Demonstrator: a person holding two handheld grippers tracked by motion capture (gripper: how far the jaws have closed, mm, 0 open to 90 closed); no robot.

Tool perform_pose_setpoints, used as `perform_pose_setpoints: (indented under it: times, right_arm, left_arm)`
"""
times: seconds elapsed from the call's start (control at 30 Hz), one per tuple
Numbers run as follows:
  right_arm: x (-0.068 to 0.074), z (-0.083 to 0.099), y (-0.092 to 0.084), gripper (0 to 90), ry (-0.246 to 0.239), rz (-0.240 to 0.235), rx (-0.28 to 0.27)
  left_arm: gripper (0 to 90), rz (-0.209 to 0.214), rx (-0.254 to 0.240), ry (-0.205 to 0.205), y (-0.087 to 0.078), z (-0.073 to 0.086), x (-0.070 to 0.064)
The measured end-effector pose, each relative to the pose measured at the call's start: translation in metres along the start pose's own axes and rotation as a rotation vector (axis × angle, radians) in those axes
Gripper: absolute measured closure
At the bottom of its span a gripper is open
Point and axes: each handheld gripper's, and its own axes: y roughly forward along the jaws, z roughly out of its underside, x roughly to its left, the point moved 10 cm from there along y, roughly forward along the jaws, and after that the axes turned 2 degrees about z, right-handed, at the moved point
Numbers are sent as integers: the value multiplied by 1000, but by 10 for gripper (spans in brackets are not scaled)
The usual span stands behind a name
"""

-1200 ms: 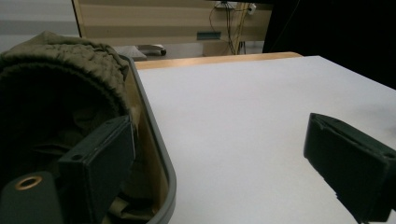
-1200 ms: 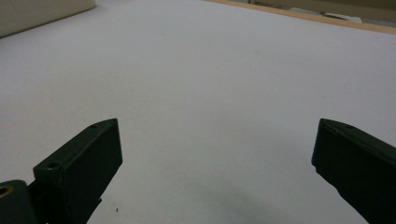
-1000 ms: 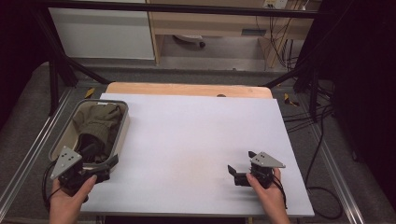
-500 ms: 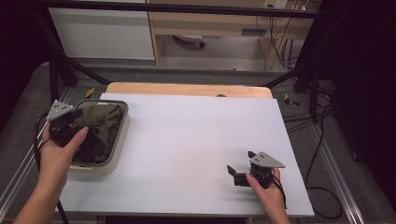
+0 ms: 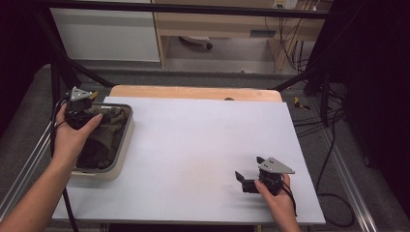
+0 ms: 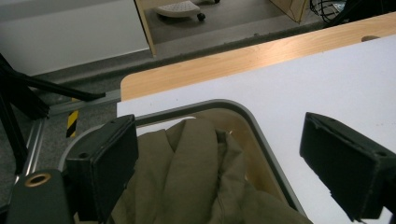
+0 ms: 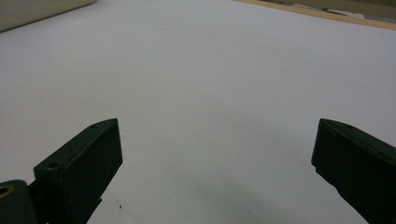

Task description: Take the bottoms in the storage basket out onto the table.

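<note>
The left claw (image 5: 86, 114) hangs over the far end of the grey bin (image 5: 126, 137) at the left edge of the counter (image 5: 203, 145), its jaws spread wide with nothing between them. In the left gripper view the jaws frame the olive-green cloth (image 6: 196, 172), which lies crumpled inside the bin (image 6: 261, 140) and is not yet touched. The right claw (image 5: 249, 179) rests low on the white counter near its front right part, jaws likewise wide and empty; the right gripper view shows bare white surface (image 7: 210, 93) between them.

By the look of it the work is at its very start: the cloth (image 5: 104, 137) remains wholly in the bin, nothing is laid out on the counter, and the grasp, the lift and whatever follows are all left to do.

Compared with a second ago, the left hand (image 5: 72, 140) has travelled from the near end of the bin to its far end and now points down at the cloth. The right hand (image 5: 275, 193) has kept its place.
</note>
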Motion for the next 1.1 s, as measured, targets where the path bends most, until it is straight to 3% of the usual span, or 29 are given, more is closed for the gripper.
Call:
perform_pose_setpoints:
  times: [0.27,0.4,0.53,0.9,1.1]
  right_arm:
    - [1,0,1,24,0,-6,4]
    - [2,0,0,24,3,-6,8]
    - [2,1,1,24,-6,-9,13]
    - [4,1,2,23,-5,-15,13]
    - [4,1,2,23,-9,-18,16]
  left_arm:
    - [114,-34,50,-31,11,19,15]
    - [95,-12,81,-70,16,37,19]
    - [67,-6,109,-75,21,48,20]
    - [29,5,167,-74,37,75,16]
    - [15,14,213,-40,47,86,10]
